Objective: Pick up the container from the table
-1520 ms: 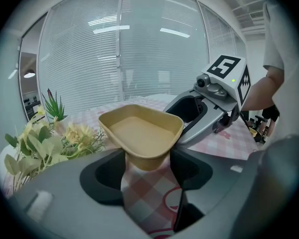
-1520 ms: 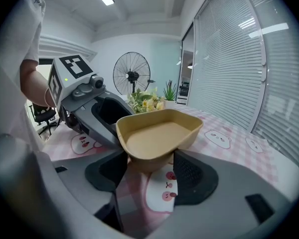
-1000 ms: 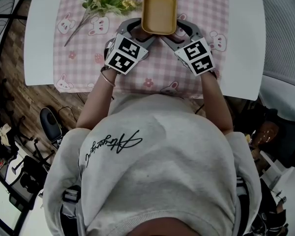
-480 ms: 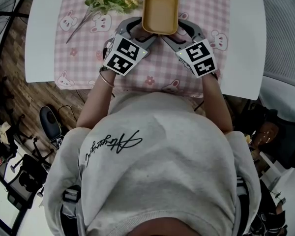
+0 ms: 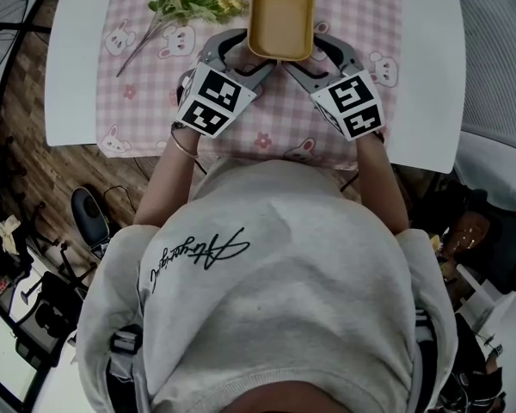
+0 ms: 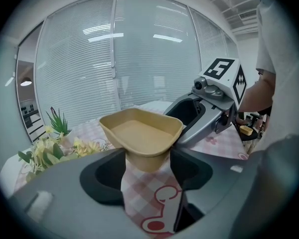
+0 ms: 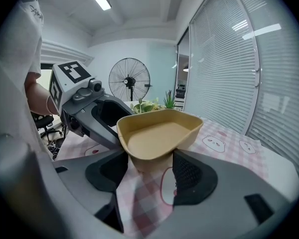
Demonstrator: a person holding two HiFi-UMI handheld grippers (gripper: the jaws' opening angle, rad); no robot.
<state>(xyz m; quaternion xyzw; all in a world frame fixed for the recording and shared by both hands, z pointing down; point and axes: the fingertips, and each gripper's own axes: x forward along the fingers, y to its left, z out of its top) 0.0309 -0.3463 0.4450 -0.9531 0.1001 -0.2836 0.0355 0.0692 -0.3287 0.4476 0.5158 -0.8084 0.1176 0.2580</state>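
The container (image 5: 280, 18) is matt tan and smooth, like moulded pulp or plastic. The left gripper (image 6: 148, 166) and right gripper (image 7: 149, 171) are matt grey plastic with finely ribbed black pads (image 7: 189, 176). A pink checked cloth (image 5: 146, 67) covers a smooth white surface (image 5: 73, 67). The floor (image 5: 26, 144) is wood plank.

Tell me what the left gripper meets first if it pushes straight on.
The tan container that the left gripper is clamping; the right gripper sits beyond, depth unclear.
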